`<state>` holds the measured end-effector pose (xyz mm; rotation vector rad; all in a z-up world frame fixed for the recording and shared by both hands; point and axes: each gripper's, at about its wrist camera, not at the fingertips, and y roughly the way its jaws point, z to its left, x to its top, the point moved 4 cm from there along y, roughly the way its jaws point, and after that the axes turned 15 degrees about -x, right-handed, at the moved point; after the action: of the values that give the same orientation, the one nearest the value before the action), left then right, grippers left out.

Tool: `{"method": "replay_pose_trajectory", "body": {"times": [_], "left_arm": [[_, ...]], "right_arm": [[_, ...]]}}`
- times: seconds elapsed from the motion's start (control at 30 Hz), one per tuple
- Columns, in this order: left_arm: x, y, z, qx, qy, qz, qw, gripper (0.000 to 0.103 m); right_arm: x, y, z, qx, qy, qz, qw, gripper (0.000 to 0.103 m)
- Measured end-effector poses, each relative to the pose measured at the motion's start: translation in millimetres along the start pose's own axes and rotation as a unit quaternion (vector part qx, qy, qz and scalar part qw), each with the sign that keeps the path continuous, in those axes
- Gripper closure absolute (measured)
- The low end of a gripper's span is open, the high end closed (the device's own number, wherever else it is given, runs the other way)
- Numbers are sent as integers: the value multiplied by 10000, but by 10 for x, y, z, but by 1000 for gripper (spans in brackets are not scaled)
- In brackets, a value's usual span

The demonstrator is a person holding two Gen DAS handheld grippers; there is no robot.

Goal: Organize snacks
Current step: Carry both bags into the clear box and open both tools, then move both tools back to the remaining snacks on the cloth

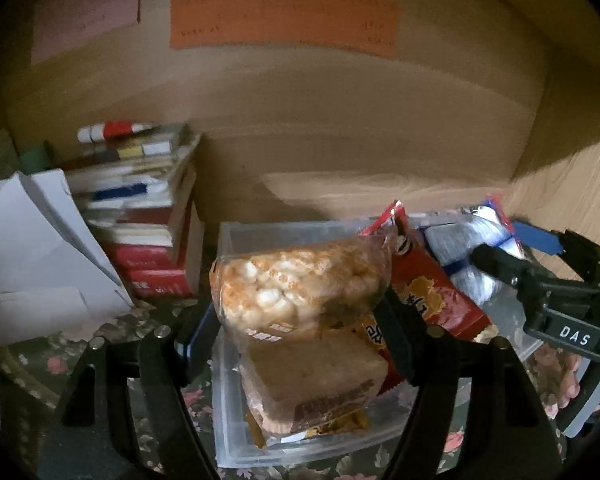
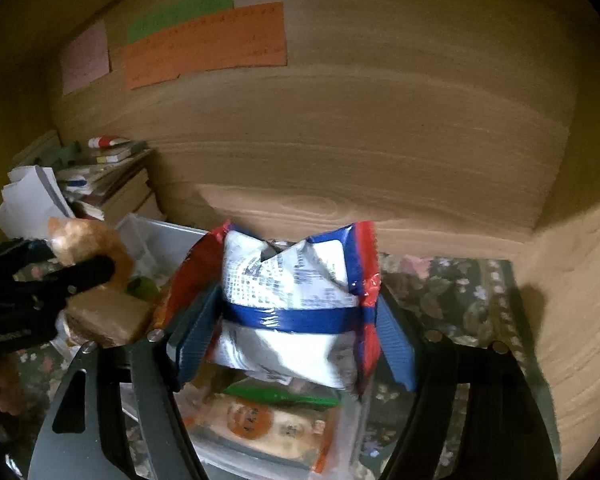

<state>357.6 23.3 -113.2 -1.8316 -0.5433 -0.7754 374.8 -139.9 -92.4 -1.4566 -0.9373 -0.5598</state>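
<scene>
Holding a clear bag of puffed-rice snacks (image 1: 300,292) clamped in my left gripper (image 1: 296,320), above the clear plastic bin (image 1: 236,236) on the floral cloth (image 1: 32,364). My right gripper (image 2: 292,320) is closed on a white packet with blue and red edges (image 2: 288,300), its blue pads pressing both sides, over the same bin. Inside the bin: a brown wrapped cake (image 1: 312,376), a red snack bag (image 1: 432,296), an orange-labelled packet (image 2: 260,424). Book stack (image 1: 140,216) sits left, against the wooden wall (image 1: 340,120).
</scene>
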Motion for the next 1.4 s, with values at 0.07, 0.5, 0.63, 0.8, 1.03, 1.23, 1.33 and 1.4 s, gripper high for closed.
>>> {"method": "replay_pose_trajectory", "body": {"times": [0.07,0.5,0.63,0.8,1.03,1.23,1.33,1.4], "left_arm": [[8,56,35,-27,-45,48,10000,27],[-22,-486,-197,2,211,-451,9988,11],[-93,-769,-272,-8,251,-603,9979,7],[-307,-985,-329,-54,218,-609,9979,5],[-765,-1065,-429,-133,63,-325,9994,3],[-1143,-865,-626,-279,-68,84,9996,3],[-1280,-738,-763,-248,18,253,9994,3],[-1369,-677,-841,-151,141,352,9992,3]], "right_arm": [[6,1,-5,1,-16,-10,10000,30],[-22,-366,-74,67,-8,-263,9996,14],[-100,-682,-175,91,55,-486,9988,6],[-291,-1003,-240,145,94,-623,9979,4],[-720,-1131,-139,185,-8,-431,9989,4],[-1113,-1119,-54,96,-197,-191,9996,4],[-1272,-1126,-63,149,-178,-59,9997,4],[-1358,-1129,-70,211,-145,26,9997,4]]}}
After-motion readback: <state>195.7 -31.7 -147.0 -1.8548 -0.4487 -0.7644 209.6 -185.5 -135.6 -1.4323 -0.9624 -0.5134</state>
